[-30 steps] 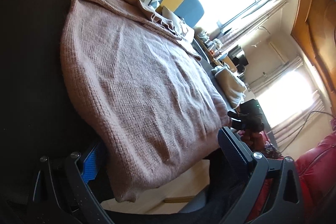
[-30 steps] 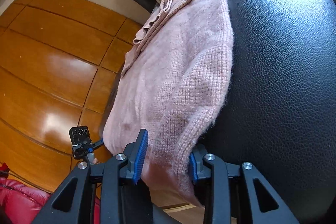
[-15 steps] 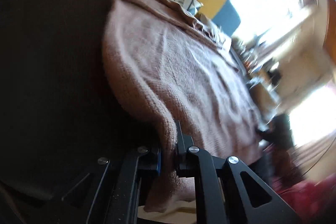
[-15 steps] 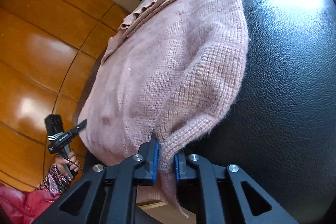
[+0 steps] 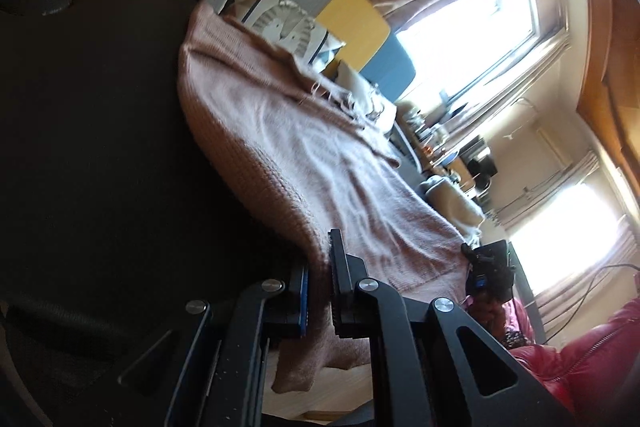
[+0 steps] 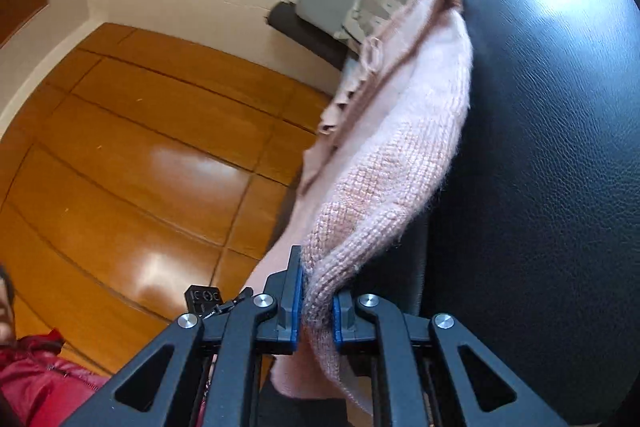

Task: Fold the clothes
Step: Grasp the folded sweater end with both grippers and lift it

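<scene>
Black pebbled leather, faintly glossy where window light strikes it, covers the broad padded surface that carries everything; whether it is a sofa seat or a low worktop cannot be told, so call it the black leather surface. Over it lies the pink chunky-knit sweater, spread nearly flat with its near hem spilling past the near edge, most likely laid out this way so that both lower corners can be picked up together for a first fold. Its yarn is thick and fuzzy, worked in a blocky waffle pattern, soft enough to sag and crease wherever it is lifted, while a frayed, ruffled trim runs along its far edge toward the back of the surface. Beyond that far edge sit a grey cushion and a white patterned cushion, with polished orange-brown wooden flooring off to one side.

Each matte black hand-held gripper with blue pads is clenched on the hem. The left hand-held gripper pinches one near corner of the knit, cloth bunched between its pads and a loose tail hanging below. The right hand-held gripper grasps the opposite near corner, where the fabric twists into a thick roll and rises off the leather. Holding both corners suggests the hem is about to be carried toward the far edge.
</scene>
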Demonstrator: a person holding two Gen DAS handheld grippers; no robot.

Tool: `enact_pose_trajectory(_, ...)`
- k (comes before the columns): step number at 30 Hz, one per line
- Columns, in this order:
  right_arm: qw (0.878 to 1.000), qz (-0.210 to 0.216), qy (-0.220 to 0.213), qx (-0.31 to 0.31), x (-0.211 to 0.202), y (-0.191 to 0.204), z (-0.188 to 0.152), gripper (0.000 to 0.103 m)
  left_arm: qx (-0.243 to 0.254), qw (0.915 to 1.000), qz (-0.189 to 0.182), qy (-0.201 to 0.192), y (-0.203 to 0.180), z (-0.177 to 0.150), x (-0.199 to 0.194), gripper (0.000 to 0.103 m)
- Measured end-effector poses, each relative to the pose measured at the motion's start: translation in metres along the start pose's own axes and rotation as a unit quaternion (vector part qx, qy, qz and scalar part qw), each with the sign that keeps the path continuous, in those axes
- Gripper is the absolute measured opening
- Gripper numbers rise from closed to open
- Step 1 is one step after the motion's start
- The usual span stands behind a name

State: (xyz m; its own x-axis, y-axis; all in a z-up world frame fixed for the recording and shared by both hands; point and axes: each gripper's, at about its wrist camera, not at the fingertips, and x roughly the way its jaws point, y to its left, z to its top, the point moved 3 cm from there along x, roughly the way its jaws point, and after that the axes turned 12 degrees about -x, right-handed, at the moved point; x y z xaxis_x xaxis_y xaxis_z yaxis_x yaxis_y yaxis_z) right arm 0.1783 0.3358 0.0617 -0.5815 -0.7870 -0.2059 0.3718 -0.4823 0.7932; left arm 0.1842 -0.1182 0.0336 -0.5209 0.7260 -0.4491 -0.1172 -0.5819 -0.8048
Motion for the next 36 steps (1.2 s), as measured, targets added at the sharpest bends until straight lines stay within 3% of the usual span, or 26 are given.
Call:
enact_pose_trajectory(7, 0.999, 0.034, -0.025, -0.02, -0.017, 0.031, -0.007, 0.009, -0.004, 0.9981, -0.058, -0.021, -0.02, -0.01, -0.031, 0.008)
enact_pose_trajectory(13, 0.997, 0.064, -0.039, -0.013, -0.065, 0.067, -0.03, 0.009, -0.031, 0.9925, -0.108, -0.048, -0.034, -0.019, -0.061, 0.008)
enact_pose_trajectory(18, 0.997, 0.054, -0.046, -0.001, -0.074, 0.072, -0.03, 0.009, -0.054, 0.9877, -0.135, -0.058, -0.035, 0.0, -0.05, 0.008)
enact_pose_trajectory(24, 0.995, 0.066, -0.078, -0.008, -0.053, 0.061, 0.029, 0.009, -0.019, 0.9872, -0.137, -0.08, -0.055, 0.044, -0.033, 0.008)
enact_pose_trajectory(30, 0.995, 0.042, -0.086, -0.034, -0.023, 0.051, 0.107, 0.009, 0.013, 0.9851, -0.137, -0.103, -0.066, 0.117, -0.011, 0.008)
enact_pose_trajectory(36, 0.995, -0.001, -0.102, -0.002, 0.019, 0.003, 0.181, 0.009, -0.033, 0.9845, -0.116, -0.127, -0.034, 0.19, 0.033, 0.008)
